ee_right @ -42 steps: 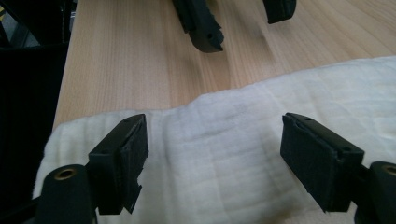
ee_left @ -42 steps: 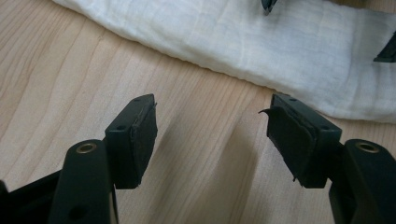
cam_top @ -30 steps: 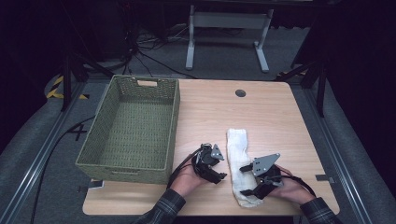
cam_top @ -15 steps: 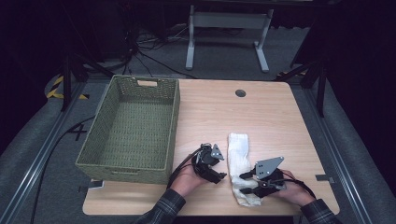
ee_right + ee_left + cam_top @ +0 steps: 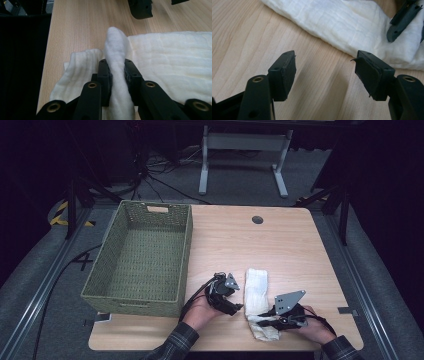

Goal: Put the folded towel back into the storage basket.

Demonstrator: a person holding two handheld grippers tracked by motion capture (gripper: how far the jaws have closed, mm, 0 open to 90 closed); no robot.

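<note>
White folded cloth (image 5: 117, 75), one item: a raised ridge of it sits pinched between the pads of your right gripper (image 5: 117, 77), whose jaws have just been closing and now clamp on that fold. The rest of the cloth (image 5: 257, 302) lies flat as a long strip near the front edge of the table (image 5: 290, 250), right of centre, its near end crumpled under the right gripper (image 5: 267, 314).

Your left gripper (image 5: 325, 72): jaws apart, nothing between the pads, bare wood beneath, cloth edge (image 5: 352, 27) just beyond the tips. It (image 5: 235, 307) rests at the cloth's left side.

Green woven basket (image 5: 142, 257): along the table's left edge, well apart from the cloth.
</note>
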